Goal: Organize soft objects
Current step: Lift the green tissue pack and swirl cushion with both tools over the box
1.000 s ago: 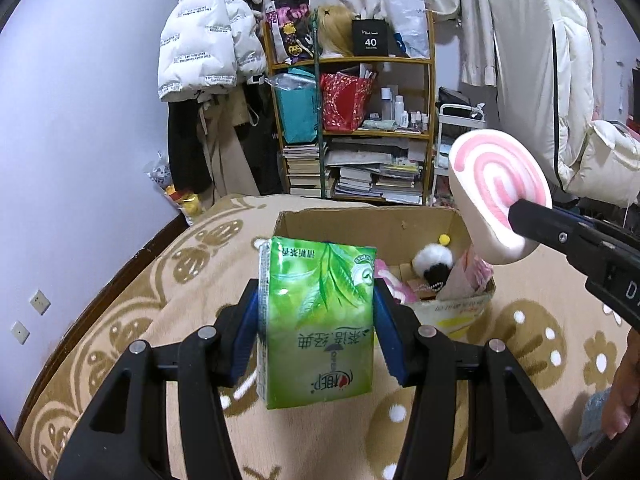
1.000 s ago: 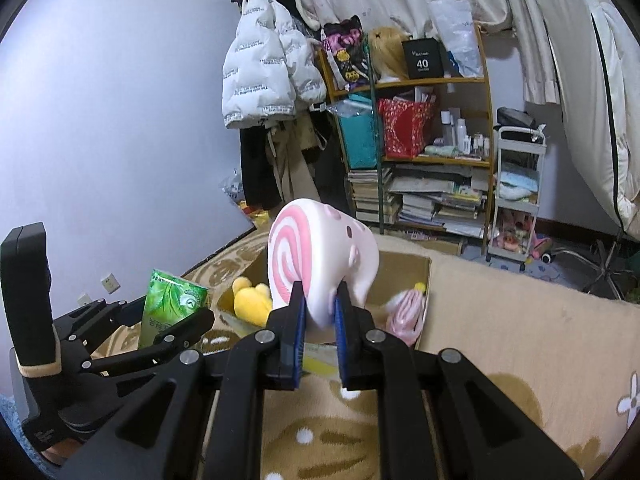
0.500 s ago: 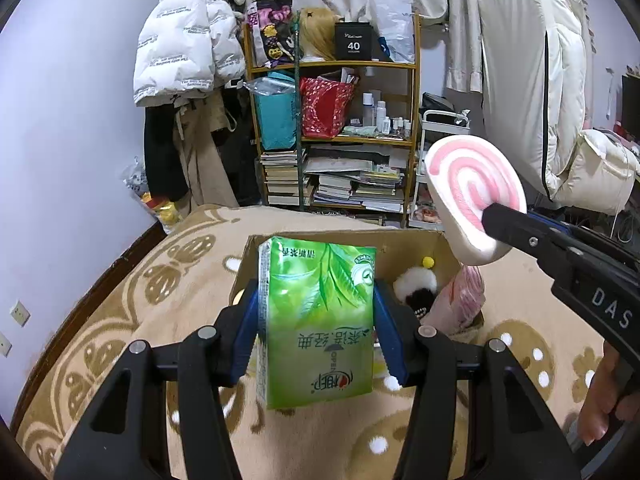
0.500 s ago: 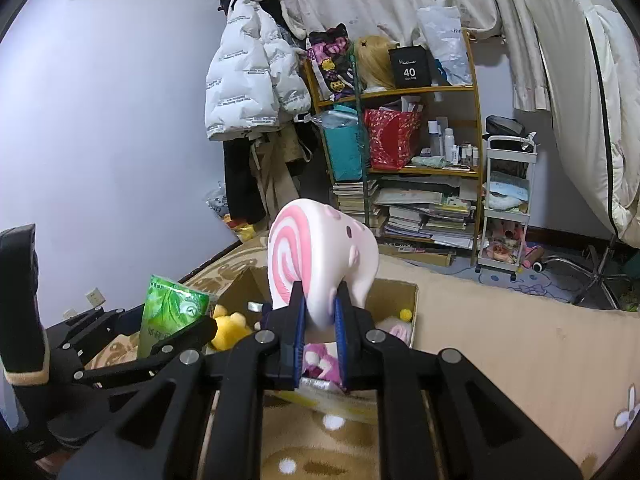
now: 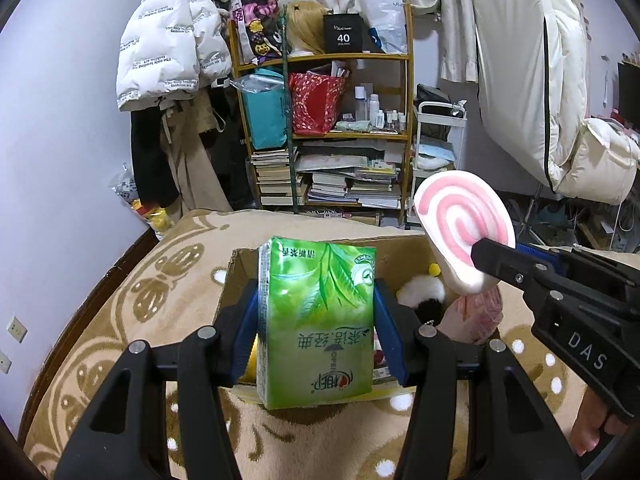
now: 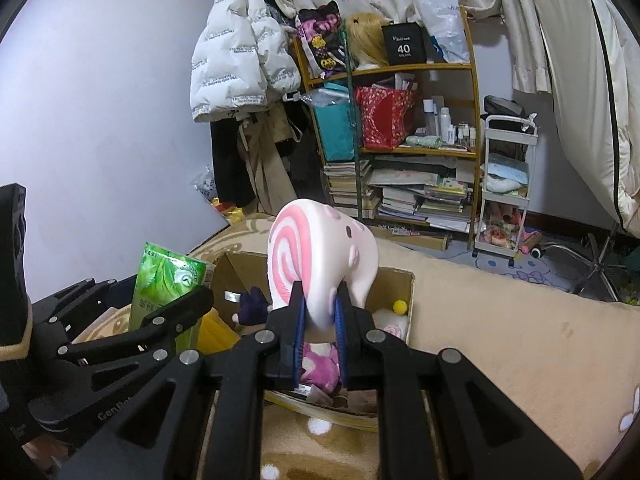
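Observation:
My left gripper (image 5: pixel 316 320) is shut on a green tissue pack (image 5: pixel 316 320), held upright above the near edge of an open cardboard box (image 5: pixel 236 276). My right gripper (image 6: pixel 320 312) is shut on a pink-and-white swirl plush (image 6: pixel 316 252) and holds it over the box (image 6: pixel 396 280). The plush (image 5: pixel 464 224) and right gripper show at the right of the left wrist view; the tissue pack (image 6: pixel 164 280) shows at the left of the right wrist view. Inside the box lie a black-and-white plush (image 5: pixel 420 296), a pink plush (image 6: pixel 320 360), a yellow item (image 6: pixel 216 332) and a dark purple toy (image 6: pixel 252 304).
The box stands on a beige patterned blanket (image 5: pixel 160 300). Behind it are a wooden bookshelf (image 5: pixel 332 128) full of books and bags, a white rolling cart (image 6: pixel 508 184), hanging coats (image 5: pixel 168 40) and a purple wall. A bare foot (image 5: pixel 592 420) is at the lower right.
Both grippers have moved forward toward the box with their objects still held; the box now lies directly under them and looks larger.

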Motion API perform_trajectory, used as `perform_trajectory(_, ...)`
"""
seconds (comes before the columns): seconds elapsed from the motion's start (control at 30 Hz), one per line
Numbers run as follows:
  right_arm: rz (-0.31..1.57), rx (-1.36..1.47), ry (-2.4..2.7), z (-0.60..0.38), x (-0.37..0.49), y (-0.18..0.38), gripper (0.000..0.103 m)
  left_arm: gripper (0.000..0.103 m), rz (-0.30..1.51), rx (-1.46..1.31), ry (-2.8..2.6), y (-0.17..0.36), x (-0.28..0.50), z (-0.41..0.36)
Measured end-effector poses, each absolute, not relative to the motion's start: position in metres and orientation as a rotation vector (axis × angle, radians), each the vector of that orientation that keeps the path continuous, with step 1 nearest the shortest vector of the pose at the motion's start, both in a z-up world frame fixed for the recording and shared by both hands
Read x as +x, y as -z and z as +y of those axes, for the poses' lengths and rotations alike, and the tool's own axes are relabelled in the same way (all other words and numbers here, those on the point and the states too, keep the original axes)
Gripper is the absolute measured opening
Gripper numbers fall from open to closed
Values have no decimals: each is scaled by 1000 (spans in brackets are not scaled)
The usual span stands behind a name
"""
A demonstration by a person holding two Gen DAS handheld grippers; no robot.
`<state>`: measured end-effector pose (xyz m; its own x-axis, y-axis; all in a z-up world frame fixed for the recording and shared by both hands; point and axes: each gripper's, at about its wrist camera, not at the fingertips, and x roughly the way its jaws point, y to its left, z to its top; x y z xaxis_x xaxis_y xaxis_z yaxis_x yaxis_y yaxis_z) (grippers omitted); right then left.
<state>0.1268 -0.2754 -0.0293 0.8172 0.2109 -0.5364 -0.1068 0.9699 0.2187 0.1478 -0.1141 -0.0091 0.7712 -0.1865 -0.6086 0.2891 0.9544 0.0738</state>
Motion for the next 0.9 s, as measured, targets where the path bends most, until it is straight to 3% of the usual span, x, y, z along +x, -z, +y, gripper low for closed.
perform_trajectory(0.9, 627, 231, -150, -287, 139, 42, 16, 53, 705, 158, 334, 26, 168, -125)
